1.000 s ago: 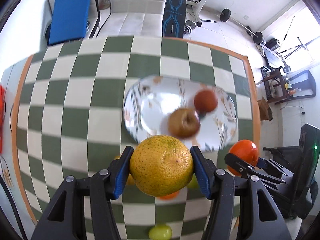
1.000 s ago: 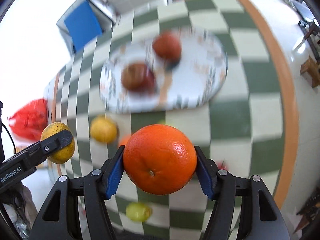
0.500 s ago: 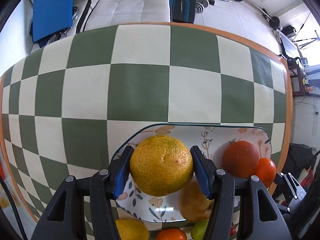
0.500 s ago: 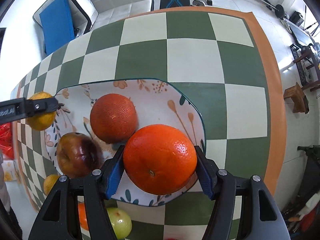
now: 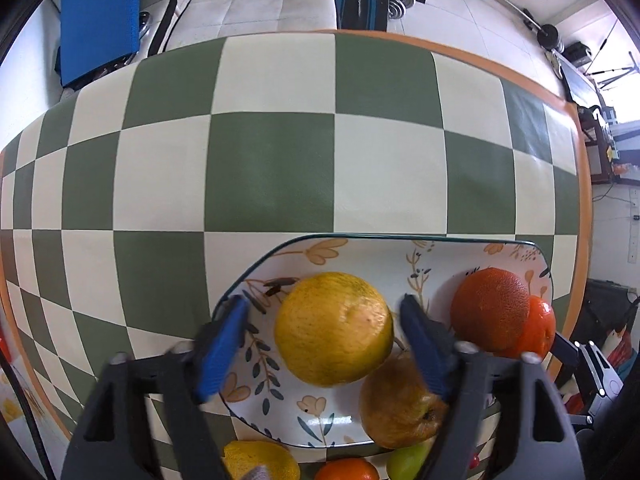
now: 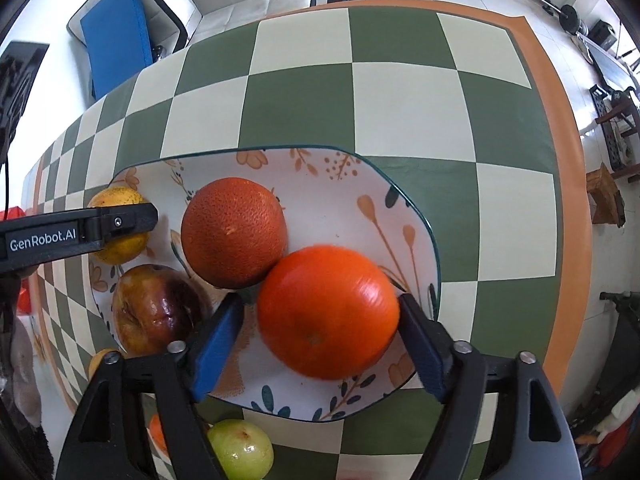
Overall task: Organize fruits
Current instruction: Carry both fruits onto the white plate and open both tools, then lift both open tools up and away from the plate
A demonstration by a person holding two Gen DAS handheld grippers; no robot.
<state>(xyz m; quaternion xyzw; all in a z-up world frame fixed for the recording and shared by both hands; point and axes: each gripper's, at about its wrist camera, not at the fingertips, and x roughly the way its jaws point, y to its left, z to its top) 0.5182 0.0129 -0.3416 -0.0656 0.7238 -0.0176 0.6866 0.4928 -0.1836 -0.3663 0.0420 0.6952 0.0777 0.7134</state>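
A white floral plate (image 5: 360, 260) lies on the green-and-cream checked table. My left gripper (image 5: 324, 304) points down over the plate's left part, its jaws opening. A yellow-green orange (image 5: 332, 328) rests on the plate between its blue pads (image 5: 224, 344), with gaps on both sides. My right gripper (image 6: 320, 302) is opening too, and a bright orange (image 6: 328, 312) sits on the plate (image 6: 320, 184) between its pads. That orange leans against a darker orange (image 6: 234, 232). A bruised brown apple (image 6: 156, 312) lies on the plate beside them.
Off the plate's near edge lie a green apple (image 6: 242, 454), a lemon (image 5: 260, 460) and a small orange (image 5: 344, 470). One finger of my left gripper (image 6: 80, 236) crosses the right wrist view. The table's orange-trimmed edge (image 6: 576, 240) runs along the right, and a blue pad (image 5: 100, 12) lies on the floor beyond.
Both grippers came forward and down over the plate with their oranges. Now both sets of jaws have spread apart, and the two oranges lie loose on the plate.
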